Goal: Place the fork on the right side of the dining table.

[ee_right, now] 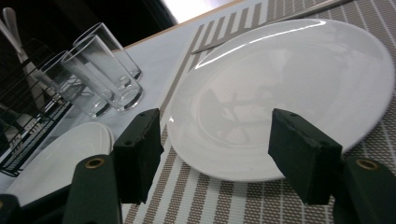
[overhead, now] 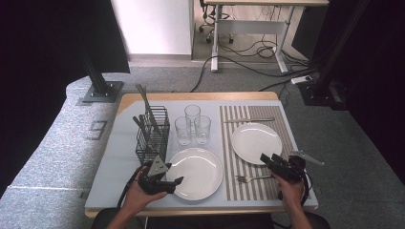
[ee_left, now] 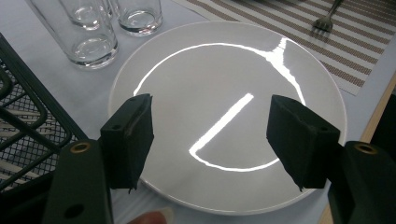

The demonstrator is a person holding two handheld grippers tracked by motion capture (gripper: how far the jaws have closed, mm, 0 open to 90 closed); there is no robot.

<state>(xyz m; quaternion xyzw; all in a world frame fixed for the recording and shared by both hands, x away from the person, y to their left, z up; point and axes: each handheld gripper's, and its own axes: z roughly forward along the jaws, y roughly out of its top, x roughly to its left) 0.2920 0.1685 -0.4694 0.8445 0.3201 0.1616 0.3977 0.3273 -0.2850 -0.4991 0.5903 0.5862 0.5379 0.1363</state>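
overhead forward-down, gripper cameras close, glasses (overhead: 192,125) shared

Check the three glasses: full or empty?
Empty. The three glasses stand upright by the wire basket, and their clear bases show through with no liquid line in the left gripper view.

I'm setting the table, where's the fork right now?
In the high view the fork lies on the striped placemat at the near right, between the two white plates and just left of the right gripper.
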